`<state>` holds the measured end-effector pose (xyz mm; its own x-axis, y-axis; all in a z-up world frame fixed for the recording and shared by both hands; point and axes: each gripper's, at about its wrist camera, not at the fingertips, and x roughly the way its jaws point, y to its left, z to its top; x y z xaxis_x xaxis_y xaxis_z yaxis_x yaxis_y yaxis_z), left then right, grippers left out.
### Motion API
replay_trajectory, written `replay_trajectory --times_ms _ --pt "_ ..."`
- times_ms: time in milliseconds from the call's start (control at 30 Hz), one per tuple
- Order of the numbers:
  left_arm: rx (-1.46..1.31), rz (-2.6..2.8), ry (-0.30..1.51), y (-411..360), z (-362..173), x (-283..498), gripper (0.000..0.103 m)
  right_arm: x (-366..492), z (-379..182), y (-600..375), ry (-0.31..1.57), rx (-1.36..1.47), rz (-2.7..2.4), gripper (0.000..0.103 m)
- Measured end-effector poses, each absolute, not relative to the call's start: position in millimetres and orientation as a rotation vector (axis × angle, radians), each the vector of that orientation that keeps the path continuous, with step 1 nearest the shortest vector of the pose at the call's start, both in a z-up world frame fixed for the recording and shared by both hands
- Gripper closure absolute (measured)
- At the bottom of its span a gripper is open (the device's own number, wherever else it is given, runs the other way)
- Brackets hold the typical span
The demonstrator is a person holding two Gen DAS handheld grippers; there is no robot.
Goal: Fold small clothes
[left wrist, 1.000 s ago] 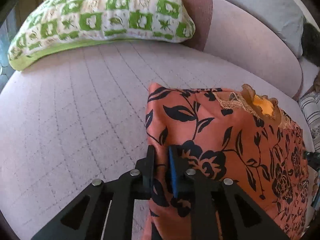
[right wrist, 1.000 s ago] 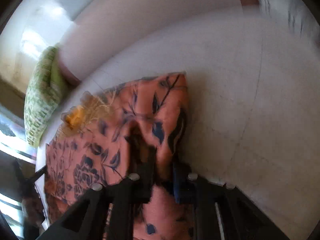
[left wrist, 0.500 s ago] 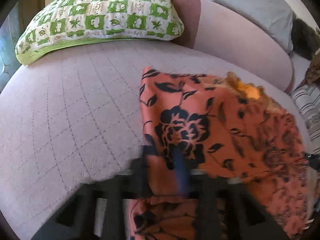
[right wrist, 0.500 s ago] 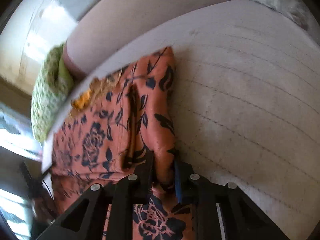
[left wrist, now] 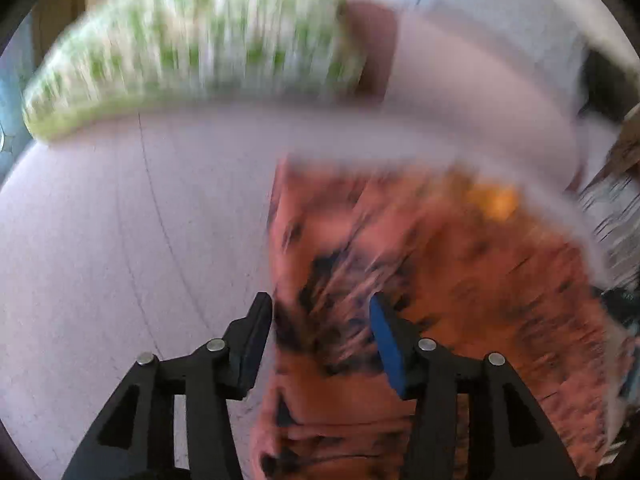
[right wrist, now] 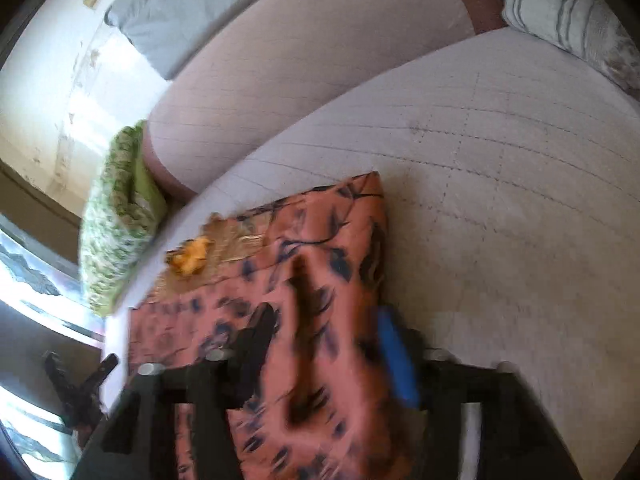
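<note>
An orange garment with a dark floral print [left wrist: 420, 280] lies folded on the pale quilted sofa seat [left wrist: 120, 240]. Its lace neckline with a yellow patch [left wrist: 494, 200] points to the far side. My left gripper [left wrist: 320, 316] is open, its jaws standing either side of the garment's near left edge. In the right wrist view the garment [right wrist: 320, 264] lies below my right gripper [right wrist: 328, 332], which is open over the garment's near right part. Both views are blurred by motion.
A green and white checked pillow [left wrist: 192, 52] lies at the far left of the seat. The sofa backrest [right wrist: 320, 52] curves behind. A striped cushion [right wrist: 568, 12] lies at the far right. A grey cloth [right wrist: 180, 12] hangs over the backrest.
Both grippers held the garment's near edge shut and carried it forward over itself. Both have now opened and let the cloth go, and the garment lies folded.
</note>
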<state>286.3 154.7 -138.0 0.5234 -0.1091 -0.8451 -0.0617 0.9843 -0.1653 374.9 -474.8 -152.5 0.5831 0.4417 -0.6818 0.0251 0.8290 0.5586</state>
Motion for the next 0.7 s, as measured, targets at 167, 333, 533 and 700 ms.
replay_trajectory --times_ms 167,333,533,700 --pt "-0.269 -0.074 0.932 170 -112 275 0.073 365 -161 -484 0.912 0.606 0.254 0.091" --pt "-0.299 -0.067 0.890 183 -101 295 0.065 366 -131 -491 0.806 0.576 0.178 0.091" --pt "-0.205 -0.018 0.970 171 -137 318 0.063 404 -162 -461 0.974 0.557 0.367 0.101" --pt "-0.243 -0.048 0.881 168 -102 287 0.056 377 -147 -466 0.876 0.589 0.324 0.094"
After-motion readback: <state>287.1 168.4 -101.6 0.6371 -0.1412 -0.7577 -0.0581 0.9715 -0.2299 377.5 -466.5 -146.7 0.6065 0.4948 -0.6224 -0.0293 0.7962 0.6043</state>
